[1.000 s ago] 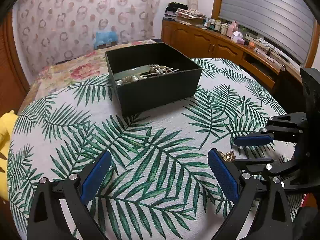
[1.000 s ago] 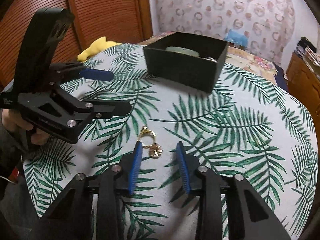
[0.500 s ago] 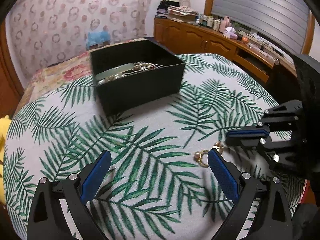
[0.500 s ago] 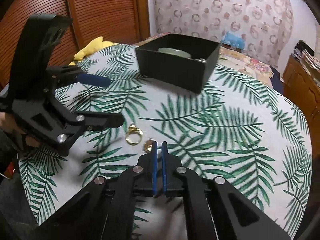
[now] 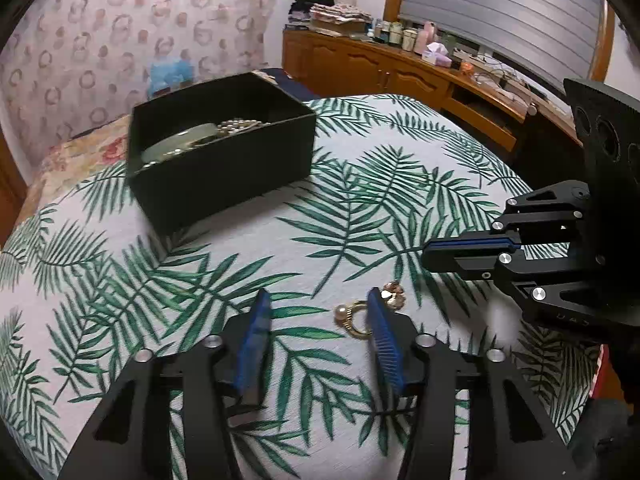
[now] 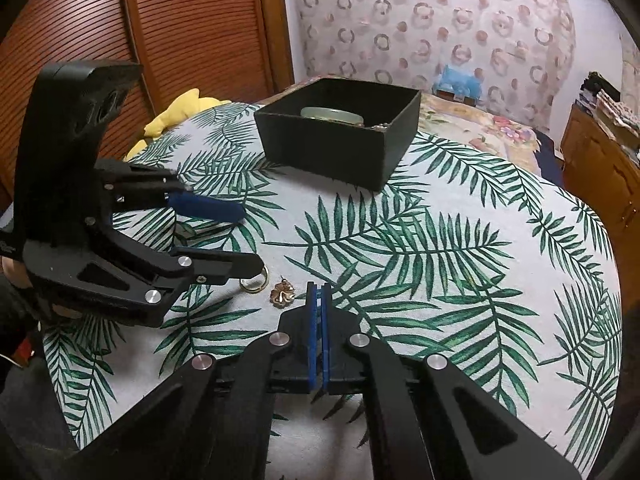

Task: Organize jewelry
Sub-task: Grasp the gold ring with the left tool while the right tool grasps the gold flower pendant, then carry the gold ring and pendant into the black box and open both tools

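Under everything, a round surface [image 5: 328, 240] draped in pale cloth printed with green palm fronds; no brand or wording legible on cloth or box, only faint raised letters on the right claw body in the left wrist view and a small white mark at the left claw's edge in the right wrist view, both too blurred to read. Toward the far side, an open black box [image 5: 224, 168] [image 6: 340, 148], matte and square-walled, holding a pale green bangle [image 5: 180, 146] [image 6: 332, 114] and a heap of silvery beads [image 5: 240, 125]. Near the front, left claw [image 5: 316, 304] [image 6: 246, 236] low over the cloth with blue-padded fingers spread moderately wide, gripping nothing. Just beside its right finger and partly hidden behind it, a gold ring [image 5: 352, 318] [image 6: 254, 283] with a small pearl on the band, lying flat. Next to that, close but seemingly not touching, a small rose-gold flower-shaped charm [image 5: 393, 295] [image 6: 283, 293], also flat on the cloth. Right claw [image 6: 319, 286] [image 5: 430, 251] pressed fully together, blue pads meeting with nothing between them, tip just beside the charm
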`<state>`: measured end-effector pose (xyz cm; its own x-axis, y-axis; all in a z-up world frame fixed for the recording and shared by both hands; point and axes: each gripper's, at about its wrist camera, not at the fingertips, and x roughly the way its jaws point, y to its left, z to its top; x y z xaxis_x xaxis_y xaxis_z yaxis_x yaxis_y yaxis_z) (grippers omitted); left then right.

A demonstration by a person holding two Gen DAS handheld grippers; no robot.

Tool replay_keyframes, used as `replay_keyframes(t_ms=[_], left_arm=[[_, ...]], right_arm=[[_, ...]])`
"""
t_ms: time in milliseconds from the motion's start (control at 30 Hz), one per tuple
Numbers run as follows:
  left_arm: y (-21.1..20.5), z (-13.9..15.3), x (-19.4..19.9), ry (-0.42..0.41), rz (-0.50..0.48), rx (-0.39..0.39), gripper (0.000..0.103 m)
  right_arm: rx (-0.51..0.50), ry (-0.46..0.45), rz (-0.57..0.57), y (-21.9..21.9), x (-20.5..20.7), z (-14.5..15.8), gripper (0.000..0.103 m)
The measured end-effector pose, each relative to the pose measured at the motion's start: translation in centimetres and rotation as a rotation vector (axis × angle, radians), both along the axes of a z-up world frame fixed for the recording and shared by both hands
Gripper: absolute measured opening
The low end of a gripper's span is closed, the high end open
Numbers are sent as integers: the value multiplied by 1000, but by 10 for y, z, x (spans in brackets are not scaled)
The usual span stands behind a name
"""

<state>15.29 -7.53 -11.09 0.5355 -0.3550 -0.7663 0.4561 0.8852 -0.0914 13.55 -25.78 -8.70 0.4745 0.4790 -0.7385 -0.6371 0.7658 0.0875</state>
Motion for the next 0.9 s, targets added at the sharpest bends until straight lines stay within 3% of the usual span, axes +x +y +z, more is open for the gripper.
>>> replay_keyframes(t_ms=[167,367,533,900], left_arm=[[-5,-2,0,11,-30,-20,10],[1,3,-3,-9,-11,-31,9],[11,10,-5,-32,15,-47,9],[19,13,-4,-36,29,-58,9]], right_arm=[[8,3,8,2,-1,1,3],[15,11,32,11,0,0,3],[15,13,52,21,2,-2,13],[-14,39,66,30,8,-9,13]])
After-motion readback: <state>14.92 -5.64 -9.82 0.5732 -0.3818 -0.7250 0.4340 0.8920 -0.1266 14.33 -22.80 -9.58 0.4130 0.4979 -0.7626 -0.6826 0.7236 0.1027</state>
